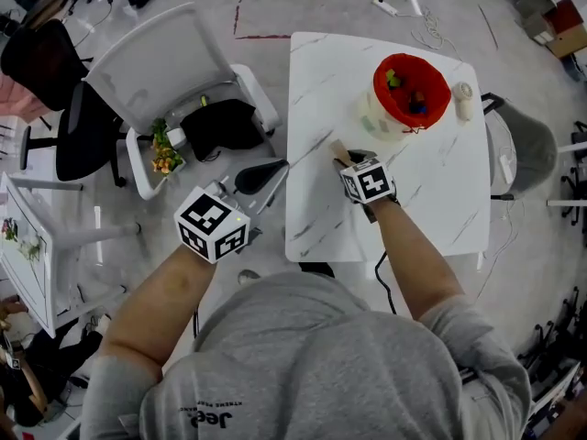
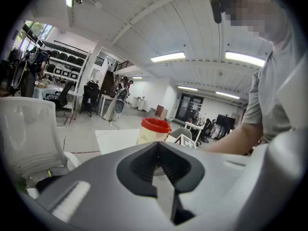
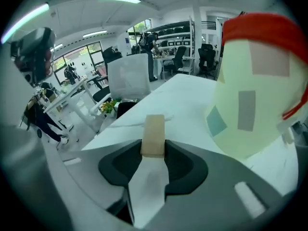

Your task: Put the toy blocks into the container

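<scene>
Left tool (image 1: 272, 170) near level, jaws together, right tool (image 1: 348, 159) tilted down, jaws clamping block (image 3: 154, 133), forearms extended

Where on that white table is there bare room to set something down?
Free: the white marbled table's near half right of the right gripper, which grips a tan wooden block, and its far left corner. Crowded: around the red-rimmed pale container.

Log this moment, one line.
right gripper: shut on wooden block, near container | left gripper: shut, empty | container: holds blocks
</scene>
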Motion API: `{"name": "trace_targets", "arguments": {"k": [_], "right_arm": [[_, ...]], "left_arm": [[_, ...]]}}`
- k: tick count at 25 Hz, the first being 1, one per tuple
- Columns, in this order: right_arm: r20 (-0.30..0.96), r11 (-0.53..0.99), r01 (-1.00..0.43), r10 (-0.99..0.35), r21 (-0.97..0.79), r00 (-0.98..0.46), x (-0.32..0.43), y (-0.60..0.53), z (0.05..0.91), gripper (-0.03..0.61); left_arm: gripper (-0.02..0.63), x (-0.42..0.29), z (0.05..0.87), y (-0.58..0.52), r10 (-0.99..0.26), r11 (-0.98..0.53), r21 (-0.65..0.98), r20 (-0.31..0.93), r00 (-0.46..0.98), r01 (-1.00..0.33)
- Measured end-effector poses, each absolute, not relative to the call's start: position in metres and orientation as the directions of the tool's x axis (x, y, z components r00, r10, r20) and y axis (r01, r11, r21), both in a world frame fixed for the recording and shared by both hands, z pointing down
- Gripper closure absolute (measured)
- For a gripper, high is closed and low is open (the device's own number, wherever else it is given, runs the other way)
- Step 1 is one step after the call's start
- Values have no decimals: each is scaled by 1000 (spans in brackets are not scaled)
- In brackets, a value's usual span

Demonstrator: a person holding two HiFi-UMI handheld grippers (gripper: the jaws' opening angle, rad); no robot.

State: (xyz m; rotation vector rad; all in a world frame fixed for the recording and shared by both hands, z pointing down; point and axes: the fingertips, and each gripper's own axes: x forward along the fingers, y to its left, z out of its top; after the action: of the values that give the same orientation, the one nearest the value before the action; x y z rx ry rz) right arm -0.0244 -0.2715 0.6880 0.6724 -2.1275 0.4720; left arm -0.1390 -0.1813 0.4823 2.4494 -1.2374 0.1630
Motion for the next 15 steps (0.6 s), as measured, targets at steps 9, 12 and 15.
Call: {"name": "trace_targets", "arguments": {"k": [9,12,15], "right_arm": [[634,795,-603,-433,-66,-640,-15,-307,563,434],[588,800,-599,-468,-36,-660,-5,-323,522,434],[559,801,-598,-487,-21,-671,8,-340,493,433]], "left_arm": [[555,-134,450,-203,-760,-559,259,219,612,-787],[555,-124,436,-217,-757,-575,247,198,622,-780],[555,-112,426,-233,-753,-590,235,185,631,-773]]}}
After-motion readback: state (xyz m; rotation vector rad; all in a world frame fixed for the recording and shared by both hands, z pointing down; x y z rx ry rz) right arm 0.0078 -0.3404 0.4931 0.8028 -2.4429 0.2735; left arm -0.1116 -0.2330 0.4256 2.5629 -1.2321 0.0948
